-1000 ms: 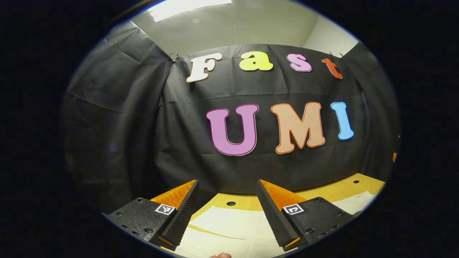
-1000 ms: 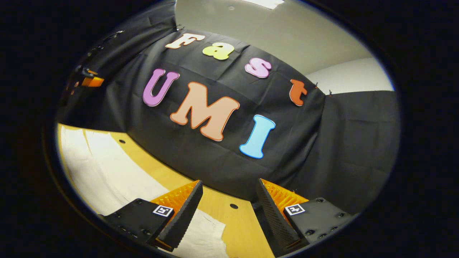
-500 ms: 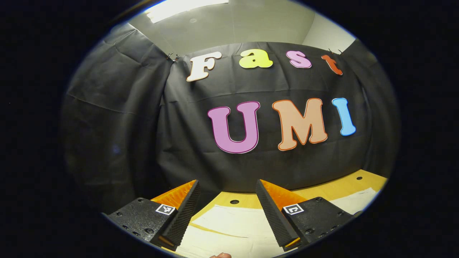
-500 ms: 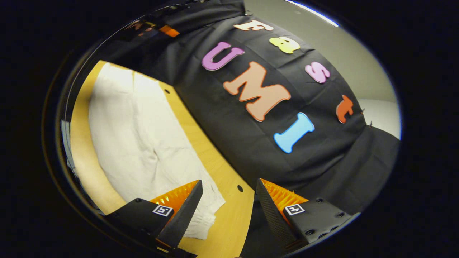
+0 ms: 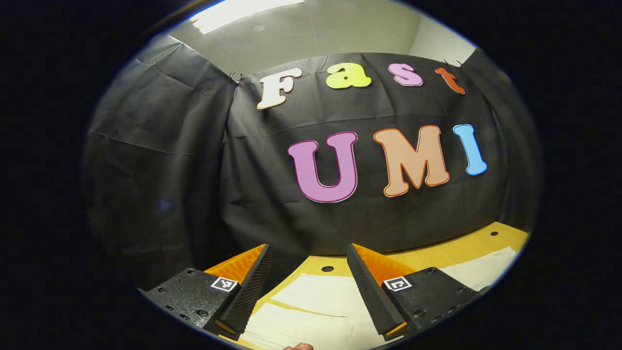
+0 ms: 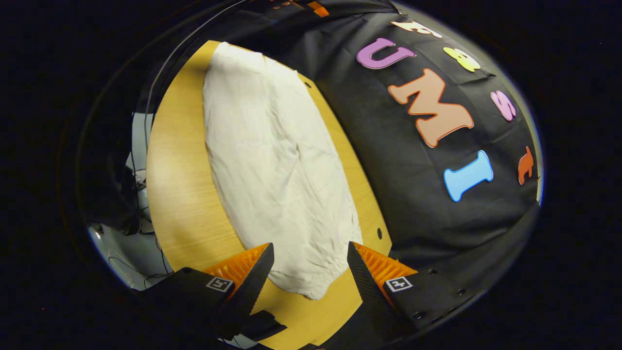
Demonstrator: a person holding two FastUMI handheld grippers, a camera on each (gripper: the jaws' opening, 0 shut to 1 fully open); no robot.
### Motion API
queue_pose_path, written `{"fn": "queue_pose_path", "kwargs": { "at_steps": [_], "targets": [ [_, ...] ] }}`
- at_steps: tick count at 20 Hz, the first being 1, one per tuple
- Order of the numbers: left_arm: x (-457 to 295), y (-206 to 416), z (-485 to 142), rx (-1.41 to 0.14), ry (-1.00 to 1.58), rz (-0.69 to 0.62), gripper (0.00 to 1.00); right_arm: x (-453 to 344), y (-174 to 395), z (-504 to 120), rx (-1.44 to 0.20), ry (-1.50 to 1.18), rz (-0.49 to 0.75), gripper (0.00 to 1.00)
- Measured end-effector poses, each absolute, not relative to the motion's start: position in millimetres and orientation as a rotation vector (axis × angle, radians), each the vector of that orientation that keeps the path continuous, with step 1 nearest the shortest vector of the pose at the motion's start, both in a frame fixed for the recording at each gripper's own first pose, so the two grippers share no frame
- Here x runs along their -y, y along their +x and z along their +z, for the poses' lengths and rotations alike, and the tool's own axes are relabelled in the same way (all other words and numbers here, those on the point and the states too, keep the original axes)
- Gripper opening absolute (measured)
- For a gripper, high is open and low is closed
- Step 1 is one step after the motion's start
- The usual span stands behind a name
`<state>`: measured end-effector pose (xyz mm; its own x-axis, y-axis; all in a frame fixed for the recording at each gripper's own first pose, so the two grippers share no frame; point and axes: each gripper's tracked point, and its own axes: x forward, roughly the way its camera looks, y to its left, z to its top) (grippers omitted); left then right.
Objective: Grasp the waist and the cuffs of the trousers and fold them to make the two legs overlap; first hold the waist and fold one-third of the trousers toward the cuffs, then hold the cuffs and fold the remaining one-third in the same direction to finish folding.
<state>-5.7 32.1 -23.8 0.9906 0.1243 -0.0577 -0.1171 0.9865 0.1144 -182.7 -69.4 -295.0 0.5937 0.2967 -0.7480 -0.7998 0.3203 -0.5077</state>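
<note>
Both grippers stand with fingers spread apart and nothing between them. Left gripper hovers above the wooden table, pointing at the booth's black cloth wall, with pale trousers lying flat beneath it. Right gripper looks down along the cream trousers, stretched lengthwise on the table; their gathered end lies just ahead, between its fingers, untouched.

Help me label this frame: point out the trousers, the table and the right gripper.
trousers (image 6: 277,165), right gripper view, middle of the cloth.
table (image 6: 180,194), right gripper view, bare wood beside the trousers.
right gripper (image 6: 308,260), right gripper view, gap between its open fingertips.
</note>
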Motion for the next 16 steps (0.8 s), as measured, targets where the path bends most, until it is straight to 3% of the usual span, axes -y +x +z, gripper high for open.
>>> {"fn": "queue_pose_path", "kwargs": {
  "at_steps": [8, 16],
  "targets": [
    [-36, -7, -33, -0.074, 0.135, 0.141, 0.93, 84, -207, -341, -0.675, -1.122, 0.843, 1.0],
    [-38, -9, -37, -0.091, 0.161, 0.153, 0.93, 73, -174, -356, -0.625, -1.175, 0.855, 0.92]
  ]
}}
